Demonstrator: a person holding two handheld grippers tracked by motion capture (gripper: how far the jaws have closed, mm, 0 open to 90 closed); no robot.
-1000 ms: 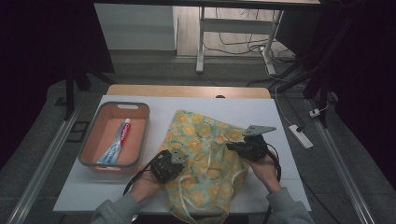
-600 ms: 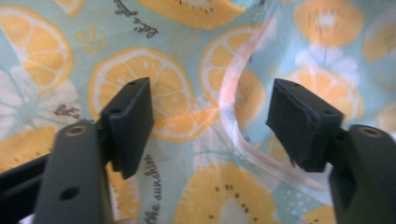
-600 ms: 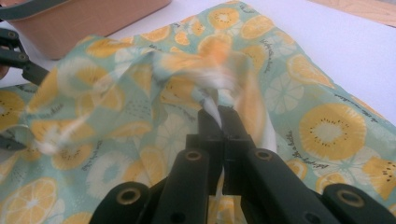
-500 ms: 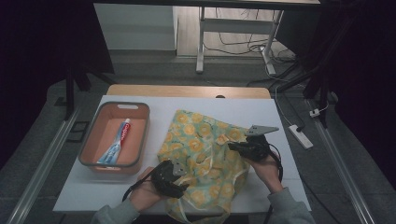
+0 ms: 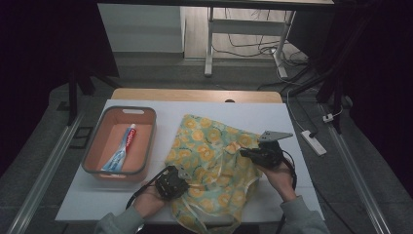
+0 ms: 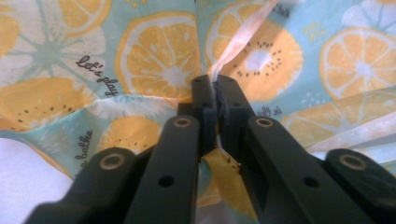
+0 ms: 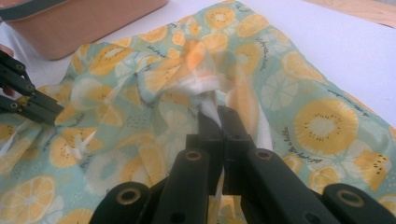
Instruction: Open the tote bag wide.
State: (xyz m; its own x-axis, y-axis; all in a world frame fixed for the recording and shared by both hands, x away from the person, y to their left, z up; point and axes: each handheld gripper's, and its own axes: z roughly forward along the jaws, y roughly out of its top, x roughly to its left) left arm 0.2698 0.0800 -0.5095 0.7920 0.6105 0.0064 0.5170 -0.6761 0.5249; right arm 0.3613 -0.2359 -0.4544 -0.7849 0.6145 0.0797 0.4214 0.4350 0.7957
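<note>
Black jaws of the left gripper [image 6: 215,100] have just closed again and now pinch a fold of the citrus-print cloth bag [image 5: 214,161] near its front left edge. The right gripper [image 7: 219,123] is likewise clamped on a bunched fold at the bag's right side. The bag lies crumpled on the white table [image 5: 297,122], just right of a terracotta bin [image 5: 146,146] holding a toothpaste tube [image 5: 122,151]

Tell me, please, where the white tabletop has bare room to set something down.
Bare white tabletop runs along the far edge behind the yellow fruit-print cloth bag, plus a strip between the bag and the salmon plastic bin. The near middle is crowded by the bag and both tools.
</note>
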